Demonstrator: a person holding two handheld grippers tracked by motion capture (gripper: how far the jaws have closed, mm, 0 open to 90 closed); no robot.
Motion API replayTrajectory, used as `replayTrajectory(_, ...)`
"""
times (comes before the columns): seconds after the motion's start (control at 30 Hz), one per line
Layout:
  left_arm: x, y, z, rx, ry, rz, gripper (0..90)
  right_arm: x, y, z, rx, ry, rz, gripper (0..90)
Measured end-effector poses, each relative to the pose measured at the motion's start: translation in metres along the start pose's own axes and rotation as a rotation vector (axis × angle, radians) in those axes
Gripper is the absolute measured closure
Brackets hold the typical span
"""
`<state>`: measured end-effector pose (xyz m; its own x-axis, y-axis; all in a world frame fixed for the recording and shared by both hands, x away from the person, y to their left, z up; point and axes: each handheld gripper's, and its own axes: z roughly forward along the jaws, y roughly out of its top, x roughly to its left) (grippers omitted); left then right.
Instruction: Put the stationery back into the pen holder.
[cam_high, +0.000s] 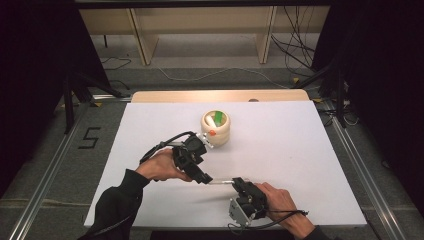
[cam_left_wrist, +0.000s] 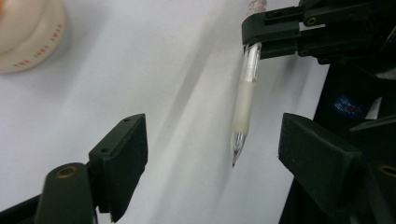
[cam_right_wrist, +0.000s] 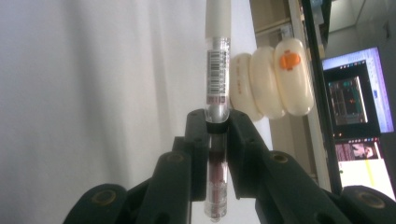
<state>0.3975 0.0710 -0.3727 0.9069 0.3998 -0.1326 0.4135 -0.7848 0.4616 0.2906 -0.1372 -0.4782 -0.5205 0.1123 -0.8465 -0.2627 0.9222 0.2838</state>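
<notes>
White counter (cam_high: 300, 150) carried a cream ringed holder (cam_high: 216, 128) near its far middle, green item inside. Right gripper (cam_high: 235, 182) was clamped on a clear pen (cam_right_wrist: 217, 93) held level just above the near counter, tip toward the left gripper (cam_high: 206, 178). Left gripper's jaws stood wide apart, empty, either side of the pen's tip (cam_left_wrist: 235, 161).

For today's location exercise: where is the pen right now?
The pen is clamped in the right gripper near the table's front edge, its tip between the left gripper's open jaws.
</notes>
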Motion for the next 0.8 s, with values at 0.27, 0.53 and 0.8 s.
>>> replayTrajectory(0.27,0.003,-0.013,-0.009,-0.104,0.049,-0.035,19.6,-0.009,-0.012,0.002,0.027,-0.015,0.052,80.0)
replayTrajectory(0.53,0.004,-0.028,-0.016,-0.247,0.085,-0.066,17.3,-0.023,-0.025,0.003,0.036,-0.036,0.111,79.9)
replayTrajectory(0.8,0.001,-0.053,-0.013,-0.459,0.168,-0.126,16.1,-0.044,-0.043,0.008,0.024,-0.007,0.312,79.9)
